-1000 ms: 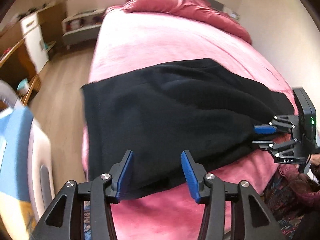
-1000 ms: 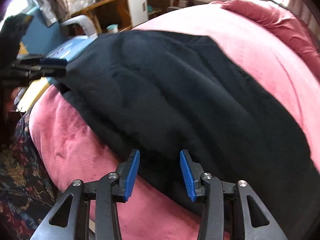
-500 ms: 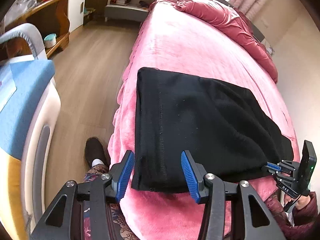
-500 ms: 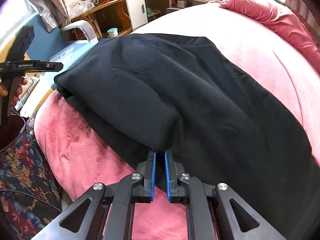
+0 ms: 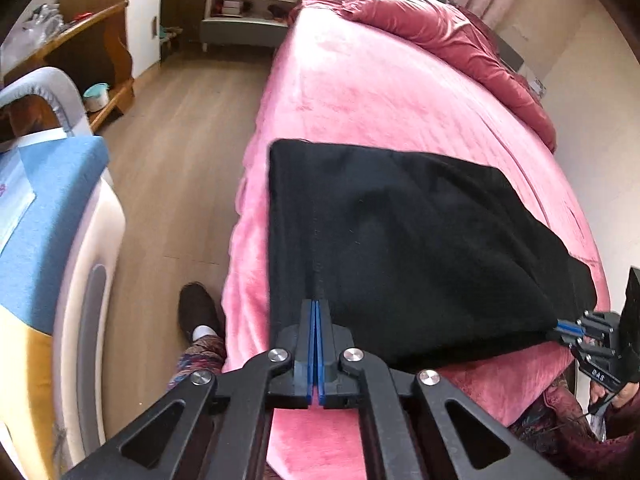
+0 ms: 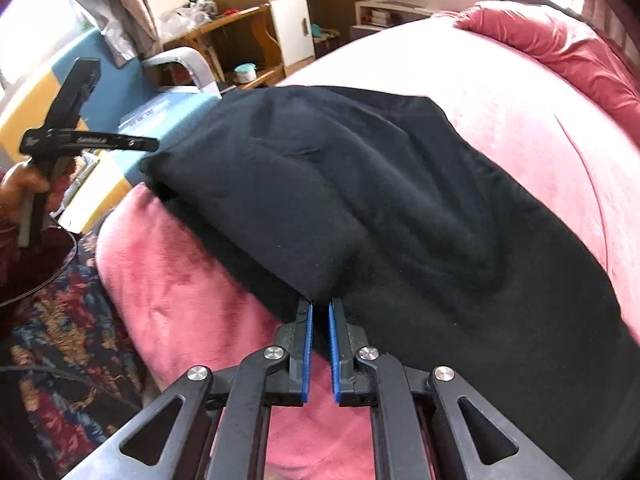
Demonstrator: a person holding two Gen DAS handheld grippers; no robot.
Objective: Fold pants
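Black pants (image 5: 400, 240) lie across the near end of a pink bed (image 5: 380, 92), folded over on themselves. My left gripper (image 5: 316, 306) is shut on the near left edge of the pants. My right gripper (image 6: 318, 308) is shut on a near fold of the pants (image 6: 360, 200) and lifts it slightly off the lower layer. The right gripper also shows at the right edge of the left wrist view (image 5: 564, 326), pinching the cloth. The left gripper shows at the left of the right wrist view (image 6: 148, 144).
A dark red duvet (image 5: 460, 48) is bunched at the head of the bed. A blue and white appliance (image 5: 48, 220) stands left of the bed. Wooden floor (image 5: 180, 160), a desk and a white cabinet (image 5: 142, 16) lie beyond. My foot (image 5: 198, 312) is beside the bed.
My left gripper has closed on the pants' edge; it was open half a second ago. The right gripper closed on the fold earlier and has kept its hold, lifting it a little.
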